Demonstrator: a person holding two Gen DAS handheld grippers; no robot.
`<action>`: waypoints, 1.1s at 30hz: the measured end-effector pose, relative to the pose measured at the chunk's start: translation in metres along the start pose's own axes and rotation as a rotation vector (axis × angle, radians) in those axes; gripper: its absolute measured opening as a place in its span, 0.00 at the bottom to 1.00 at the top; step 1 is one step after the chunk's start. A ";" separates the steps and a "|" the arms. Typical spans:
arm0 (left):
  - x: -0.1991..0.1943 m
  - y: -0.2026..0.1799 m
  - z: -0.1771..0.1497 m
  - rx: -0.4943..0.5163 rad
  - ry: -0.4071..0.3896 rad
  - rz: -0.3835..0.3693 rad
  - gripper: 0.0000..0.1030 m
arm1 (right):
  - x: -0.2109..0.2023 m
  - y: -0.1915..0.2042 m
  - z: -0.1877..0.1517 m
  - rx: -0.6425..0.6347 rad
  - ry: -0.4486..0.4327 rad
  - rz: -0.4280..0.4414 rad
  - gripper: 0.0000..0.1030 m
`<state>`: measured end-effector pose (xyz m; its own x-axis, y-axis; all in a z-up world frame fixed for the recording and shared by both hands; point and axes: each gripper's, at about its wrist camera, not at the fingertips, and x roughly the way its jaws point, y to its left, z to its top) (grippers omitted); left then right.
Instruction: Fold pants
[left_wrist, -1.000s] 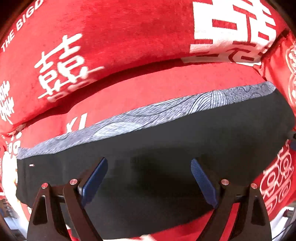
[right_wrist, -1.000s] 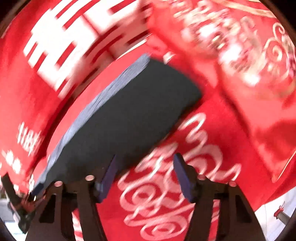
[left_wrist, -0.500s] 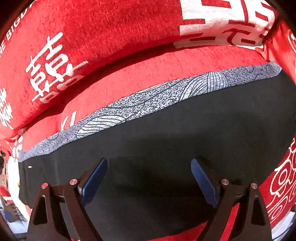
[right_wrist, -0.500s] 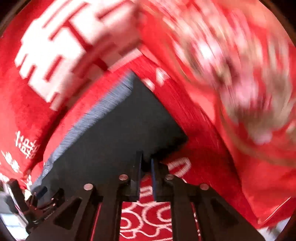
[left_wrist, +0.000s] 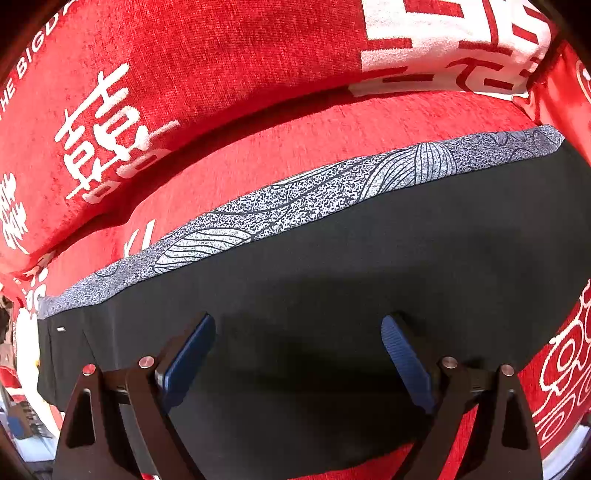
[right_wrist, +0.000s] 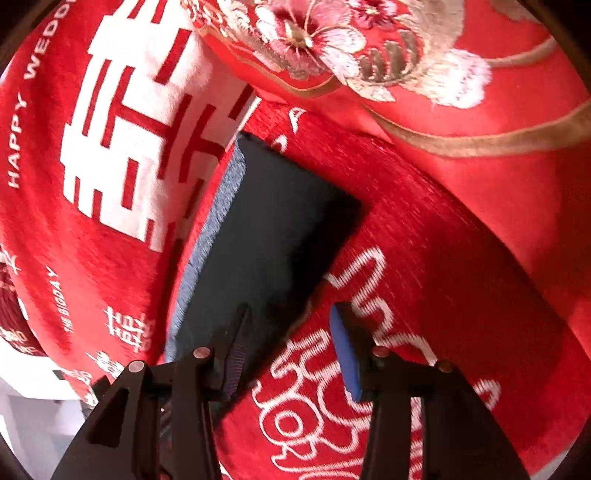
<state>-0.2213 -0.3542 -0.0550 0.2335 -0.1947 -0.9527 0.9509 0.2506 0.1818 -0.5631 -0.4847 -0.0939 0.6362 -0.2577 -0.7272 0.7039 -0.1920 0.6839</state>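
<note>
The black pants lie folded flat on a red sofa seat, with a grey patterned band along their far edge. My left gripper is open and empty, low over the middle of the black cloth. In the right wrist view the pants show as a dark rectangle. My right gripper is open and empty at their near right edge, its left finger over the cloth and its right finger over the red cover.
The red sofa cover has white patterns. A red back cushion with white characters rises behind the pants. A red embroidered cushion lies at the far right. White floor shows at the lower left.
My right gripper shut at the pants' near corner half a second ago and has now opened and drawn back. My left gripper has eased slightly forward over the pants, still open.
</note>
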 end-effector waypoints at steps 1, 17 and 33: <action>0.000 0.000 0.000 0.000 0.000 0.002 0.90 | 0.002 0.000 0.002 -0.004 -0.010 0.017 0.46; -0.028 -0.009 0.032 -0.058 -0.029 -0.242 0.51 | 0.020 0.052 0.019 -0.111 -0.079 0.041 0.14; -0.015 -0.043 0.019 -0.002 -0.019 -0.388 0.52 | 0.011 0.152 -0.009 -0.482 -0.107 -0.062 0.13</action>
<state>-0.2615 -0.3803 -0.0434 -0.1400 -0.2926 -0.9459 0.9689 0.1564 -0.1918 -0.4467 -0.5080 0.0014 0.5700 -0.3604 -0.7384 0.8216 0.2427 0.5158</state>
